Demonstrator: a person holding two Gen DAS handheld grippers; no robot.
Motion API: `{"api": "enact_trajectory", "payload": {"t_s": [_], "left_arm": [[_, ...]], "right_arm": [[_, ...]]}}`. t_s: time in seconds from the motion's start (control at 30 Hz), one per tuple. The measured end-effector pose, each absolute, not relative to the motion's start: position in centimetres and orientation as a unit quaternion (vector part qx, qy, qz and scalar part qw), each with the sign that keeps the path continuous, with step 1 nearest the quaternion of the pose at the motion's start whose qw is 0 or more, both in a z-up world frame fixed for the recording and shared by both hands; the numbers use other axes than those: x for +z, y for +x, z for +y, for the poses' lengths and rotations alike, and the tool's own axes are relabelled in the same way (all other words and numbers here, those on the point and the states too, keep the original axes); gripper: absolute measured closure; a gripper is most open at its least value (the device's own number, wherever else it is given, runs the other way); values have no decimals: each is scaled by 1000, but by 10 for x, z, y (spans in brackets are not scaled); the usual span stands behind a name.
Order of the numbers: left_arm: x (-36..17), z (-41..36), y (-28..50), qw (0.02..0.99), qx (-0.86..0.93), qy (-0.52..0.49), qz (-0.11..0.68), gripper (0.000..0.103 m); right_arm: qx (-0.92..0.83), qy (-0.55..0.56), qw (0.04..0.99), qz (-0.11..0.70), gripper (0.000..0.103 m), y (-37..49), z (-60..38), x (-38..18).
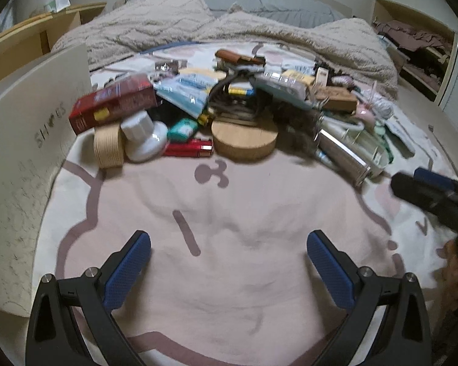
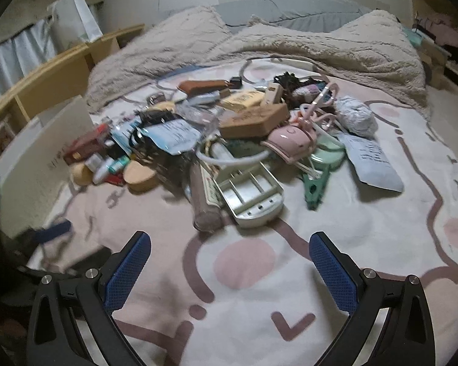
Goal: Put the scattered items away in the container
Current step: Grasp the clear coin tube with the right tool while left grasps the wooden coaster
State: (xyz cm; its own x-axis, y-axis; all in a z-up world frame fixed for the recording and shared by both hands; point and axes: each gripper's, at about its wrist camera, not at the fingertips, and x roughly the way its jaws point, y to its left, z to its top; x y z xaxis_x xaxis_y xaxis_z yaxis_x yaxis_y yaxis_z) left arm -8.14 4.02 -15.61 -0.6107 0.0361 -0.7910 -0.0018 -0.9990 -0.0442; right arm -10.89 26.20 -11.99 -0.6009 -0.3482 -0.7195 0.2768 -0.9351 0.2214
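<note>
Left wrist view shows my left gripper [image 1: 229,271] and right gripper [image 2: 230,274] spread empty, the pile [image 1: 229,106] mid-frame beside the white box [image 1: 30,152] at left; I fear tangled cords dragging neighbours.

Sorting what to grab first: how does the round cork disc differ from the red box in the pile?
The cork disc is round, plain tan and lies flat on the blanket; the red box is rectangular, printed, and sits tilted, propped on a small ribbed tan cylinder. The disc sits mid-pile; the box is at the left end beside the white container. Neither is held.
</note>
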Motion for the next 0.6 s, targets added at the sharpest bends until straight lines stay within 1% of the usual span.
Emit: {"api": "enact_trajectory", "payload": {"t_s": [0.03,0.07,0.1,0.13,0.17,0.3,0.4,0.43,0.5,0.6], "left_arm": [[-157,39,-82,7,897,-441,-21,0],[-157,38,-81,3,899,-437,-24,0],[-157,37,-81,2,900,-434,-27,0],[-157,36,-80,1,901,-433,-30,0],[-159,35,-81,2,900,-436,-33,0],[-162,35,-80,1,899,-437,-32,0],[-164,36,-80,0,900,-436,-29,0],[-164,36,-80,1,900,-436,-30,0],[-166,35,-81,2,899,-438,-33,0],[-168,34,-80,3,898,-437,-39,0]], "right_arm": [[-891,409,193,-49,10,-109,262,-119],[-887,409,208,-52,16,-110,260,-118],[-884,412,215,-53,28,-112,259,-118],[-880,418,222,-52,37,-113,257,-119],[-877,421,227,-47,38,-113,254,-119],[-872,422,248,-30,38,-113,244,-120],[-863,432,259,-31,38,-118,239,-125],[-860,439,260,-34,41,-121,238,-127],[-856,452,248,-34,53,-127,237,-132],[-855,462,231,-37,53,-137,239,-138]]}}
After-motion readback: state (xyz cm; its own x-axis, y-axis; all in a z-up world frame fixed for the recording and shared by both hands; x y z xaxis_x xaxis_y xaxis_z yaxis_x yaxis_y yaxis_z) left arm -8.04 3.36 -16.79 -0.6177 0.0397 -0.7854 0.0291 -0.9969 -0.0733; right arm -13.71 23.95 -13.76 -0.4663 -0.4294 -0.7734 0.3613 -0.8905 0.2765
